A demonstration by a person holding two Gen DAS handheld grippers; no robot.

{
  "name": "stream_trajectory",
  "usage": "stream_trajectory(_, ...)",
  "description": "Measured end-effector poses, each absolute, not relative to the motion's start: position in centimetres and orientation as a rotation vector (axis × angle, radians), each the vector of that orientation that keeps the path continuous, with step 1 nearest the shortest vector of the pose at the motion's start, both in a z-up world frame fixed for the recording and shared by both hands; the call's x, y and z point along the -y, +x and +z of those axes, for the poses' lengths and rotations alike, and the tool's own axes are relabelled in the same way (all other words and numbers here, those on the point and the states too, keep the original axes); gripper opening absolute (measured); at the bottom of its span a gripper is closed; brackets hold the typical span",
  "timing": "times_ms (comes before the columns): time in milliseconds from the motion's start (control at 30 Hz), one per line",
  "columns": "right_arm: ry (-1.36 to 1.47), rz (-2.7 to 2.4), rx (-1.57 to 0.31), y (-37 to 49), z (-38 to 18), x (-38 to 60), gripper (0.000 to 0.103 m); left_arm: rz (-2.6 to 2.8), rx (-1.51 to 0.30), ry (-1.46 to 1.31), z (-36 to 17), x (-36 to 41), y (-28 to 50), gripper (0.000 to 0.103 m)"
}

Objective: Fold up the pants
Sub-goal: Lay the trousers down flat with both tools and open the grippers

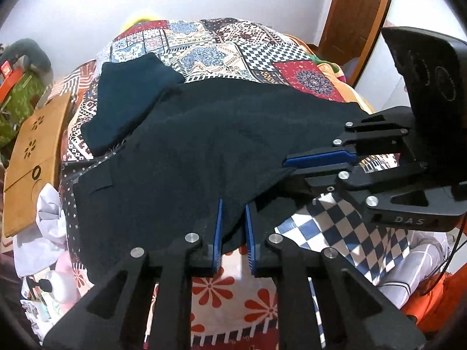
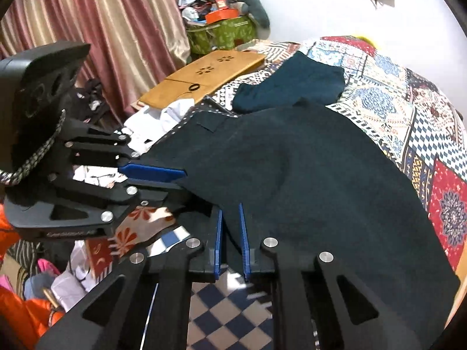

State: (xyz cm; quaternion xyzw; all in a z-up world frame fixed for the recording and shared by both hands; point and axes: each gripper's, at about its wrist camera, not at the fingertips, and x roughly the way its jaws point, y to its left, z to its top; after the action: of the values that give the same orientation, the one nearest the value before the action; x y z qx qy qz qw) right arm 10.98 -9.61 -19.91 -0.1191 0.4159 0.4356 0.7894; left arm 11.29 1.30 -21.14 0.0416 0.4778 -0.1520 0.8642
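Dark navy pants (image 1: pixel 204 145) (image 2: pixel 306 175) lie spread across a patchwork bedspread (image 1: pixel 204 46) (image 2: pixel 394 87). In the left wrist view, my left gripper (image 1: pixel 233 213) is shut on the near edge of the pants, with cloth bunched between its blue pads. Just to its right, my right gripper (image 1: pixel 289 167) pinches the same edge. The right wrist view shows the right gripper (image 2: pixel 230 213) shut on a fold of the pants. There the left gripper (image 2: pixel 182 179) comes in from the left, its jaws together on the hem. Both grips sit close together at the bed's near side.
A folded teal garment (image 1: pixel 128 102) (image 2: pixel 292 84) lies beyond the pants. A brown wooden board (image 1: pixel 32 160) (image 2: pixel 204 73) and crumpled white cloth (image 1: pixel 49 213) (image 2: pixel 157 119) sit at the bed's left. A green bag (image 2: pixel 221 35), curtain (image 2: pixel 102 29) and door (image 1: pixel 359 8) stand behind.
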Motion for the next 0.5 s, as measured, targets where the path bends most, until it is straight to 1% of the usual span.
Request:
stream_trajectory(67,-0.269,0.948,-0.911,10.6,-20.1,9.7,0.01,-0.327,-1.02,0.086,-21.6,-1.3,11.2,0.014)
stream_trajectory(133,-0.275,0.94,-0.943,10.6,-20.9,9.5,0.014,-0.317,-1.042,0.073,-22.2,-1.5,11.2,0.015)
stream_trajectory(167,-0.261,0.933,-0.959,10.7,-21.3,9.7,0.014,-0.314,-1.052,0.062,-22.3,-1.6,11.3,0.017)
stream_trajectory(333,-0.187,0.924,-0.957,11.4,-19.8,11.4,0.02,-0.305,-1.035,0.024,-20.5,-2.7,11.2,0.021)
stream_trajectory(367,-0.168,0.909,-0.937,11.7,-19.2,12.2,0.025,-0.298,-1.023,0.022,-19.9,-3.0,11.2,0.022)
stream_trajectory(400,-0.15,0.895,-0.923,12.0,-18.8,12.8,0.033,-0.277,-1.005,0.026,-19.2,-3.4,11.3,0.023)
stream_trajectory(467,-0.113,0.838,-0.893,12.9,-18.1,14.2,0.041,-0.24,-0.985,0.02,-18.5,-4.1,11.8,0.034)
stream_trajectory(500,-0.104,0.807,-0.881,13.3,-18.0,14.8,0.041,-0.219,-0.979,0.008,-18.3,-4.6,12.2,0.037)
